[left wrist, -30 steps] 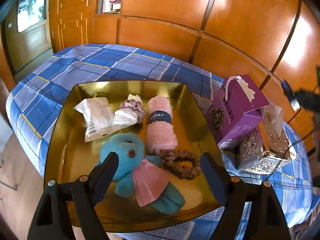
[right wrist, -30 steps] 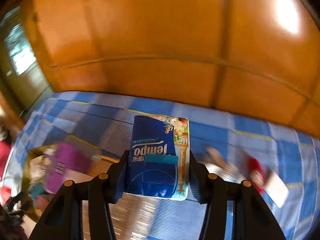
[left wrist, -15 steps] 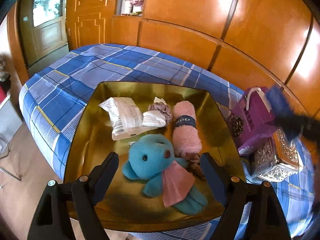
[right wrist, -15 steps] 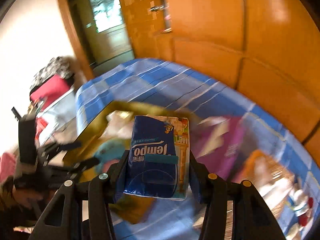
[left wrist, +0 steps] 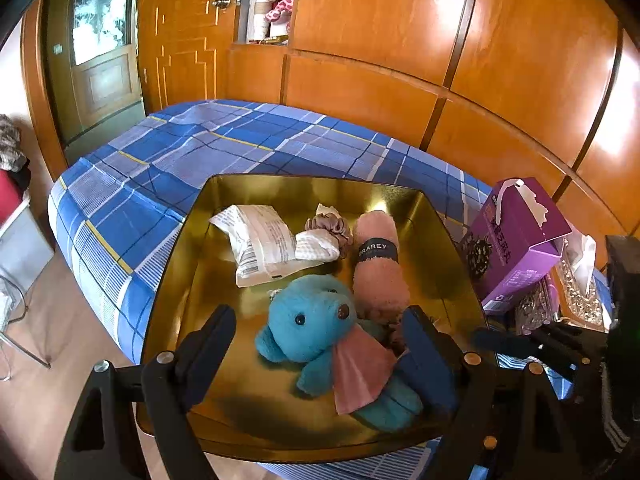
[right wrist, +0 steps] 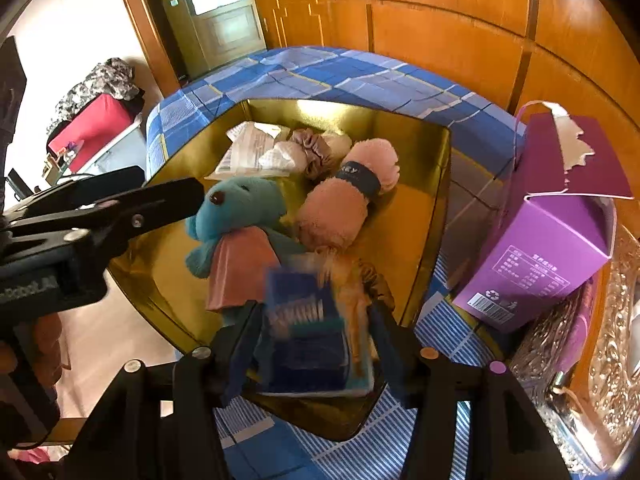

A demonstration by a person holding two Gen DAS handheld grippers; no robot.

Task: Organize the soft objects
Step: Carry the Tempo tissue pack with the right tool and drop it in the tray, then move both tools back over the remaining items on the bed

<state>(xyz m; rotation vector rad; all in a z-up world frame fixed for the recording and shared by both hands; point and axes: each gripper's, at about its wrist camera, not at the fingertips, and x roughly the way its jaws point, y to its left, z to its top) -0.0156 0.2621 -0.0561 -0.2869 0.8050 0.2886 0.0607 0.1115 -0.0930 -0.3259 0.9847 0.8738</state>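
Right gripper point(right wrist: 316, 320) jaws were opening, dropping the blue tissue pack point(right wrist: 308, 332) at the gold tray's point(right wrist: 424, 208) near corner beside the teal bear point(right wrist: 236, 216), gathering soft items. Left gripper point(left wrist: 316, 336) hovered wide, empty, above the bear.

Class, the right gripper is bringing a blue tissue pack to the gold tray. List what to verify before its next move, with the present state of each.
1. Blue tissue pack over the gold tray: ok.
2. Right gripper letting go: fingers opening, pack blurred between them; whether it is free, cannot tell.
3. Landing spot clear: not ok, the blue teddy and pink towel roll lie just beyond.
4. Left gripper open and empty above the teddy: ok.
5. Purple box outside the tray: ok.
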